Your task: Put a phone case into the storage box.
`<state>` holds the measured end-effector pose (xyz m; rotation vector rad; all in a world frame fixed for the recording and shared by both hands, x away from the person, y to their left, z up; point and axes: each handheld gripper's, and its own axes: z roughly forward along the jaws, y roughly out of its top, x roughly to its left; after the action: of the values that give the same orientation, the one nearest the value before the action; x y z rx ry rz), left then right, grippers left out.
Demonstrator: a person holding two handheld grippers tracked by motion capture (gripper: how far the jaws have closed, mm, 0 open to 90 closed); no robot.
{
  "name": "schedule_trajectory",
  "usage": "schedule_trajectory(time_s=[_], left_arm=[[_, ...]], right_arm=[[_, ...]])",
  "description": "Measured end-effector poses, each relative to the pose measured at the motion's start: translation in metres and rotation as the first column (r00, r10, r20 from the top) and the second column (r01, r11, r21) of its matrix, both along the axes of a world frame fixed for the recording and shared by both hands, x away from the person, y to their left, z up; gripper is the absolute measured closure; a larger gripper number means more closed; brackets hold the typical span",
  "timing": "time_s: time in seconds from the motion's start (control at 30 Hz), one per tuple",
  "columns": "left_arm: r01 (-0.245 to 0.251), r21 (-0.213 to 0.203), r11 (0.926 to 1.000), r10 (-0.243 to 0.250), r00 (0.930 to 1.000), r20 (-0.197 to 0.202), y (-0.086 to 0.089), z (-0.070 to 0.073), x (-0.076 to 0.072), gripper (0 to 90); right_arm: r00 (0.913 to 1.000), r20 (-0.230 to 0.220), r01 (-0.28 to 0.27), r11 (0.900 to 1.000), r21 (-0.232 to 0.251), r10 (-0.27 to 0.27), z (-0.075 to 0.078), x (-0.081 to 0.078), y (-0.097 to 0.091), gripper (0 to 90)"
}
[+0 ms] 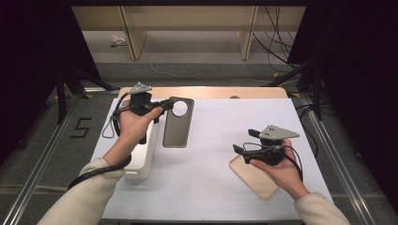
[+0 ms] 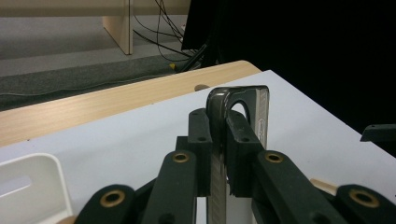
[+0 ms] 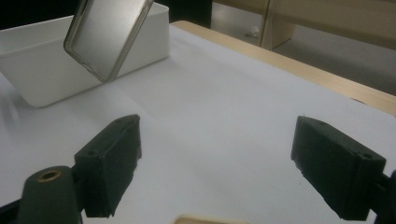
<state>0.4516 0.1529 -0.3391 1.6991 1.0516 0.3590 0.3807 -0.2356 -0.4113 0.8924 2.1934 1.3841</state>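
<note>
Dark translucent phone case (image 1: pixel 177 123) is held edgewise, clear of the white table (image 1: pixel 211 187), in the closed left gripper (image 1: pixel 165 104); transfer toward the empty, wide-open right gripper (image 1: pixel 244 141) probably follows.

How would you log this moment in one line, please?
left gripper: shut on phone case, lifted | right gripper: open, empty | white bin: beside case

The phone case (image 1: pixel 177 123) is a dark, translucent shell with a large round camera cutout near its top end and a paler, glossy rim. It hangs above the white-covered bench (image 1: pixel 211 187), pinched at its cutout end, its long body sloping down and away, just beside a white bin (image 1: pixel 143 161).
</note>
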Motion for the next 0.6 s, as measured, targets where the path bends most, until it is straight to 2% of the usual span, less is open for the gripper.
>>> schedule_trajectory(time_s=[0.37,0.6], left_arm=[[-0.013,-0.004,0.9999,0.013,0.9999,0.010,0.018,0.006,0.001,81.7],[-0.016,-0.013,0.9998,0.017,0.9996,0.024,0.027,0.015,0.002,81.7]], right_arm=[[0.9997,0.002,0.025,0.9997,0.003,-0.025,0.000,-0.004,-0.011,17.0],[0.9993,0.005,0.038,0.9993,0.006,-0.038,0.000,-0.006,-0.017,17.0]])
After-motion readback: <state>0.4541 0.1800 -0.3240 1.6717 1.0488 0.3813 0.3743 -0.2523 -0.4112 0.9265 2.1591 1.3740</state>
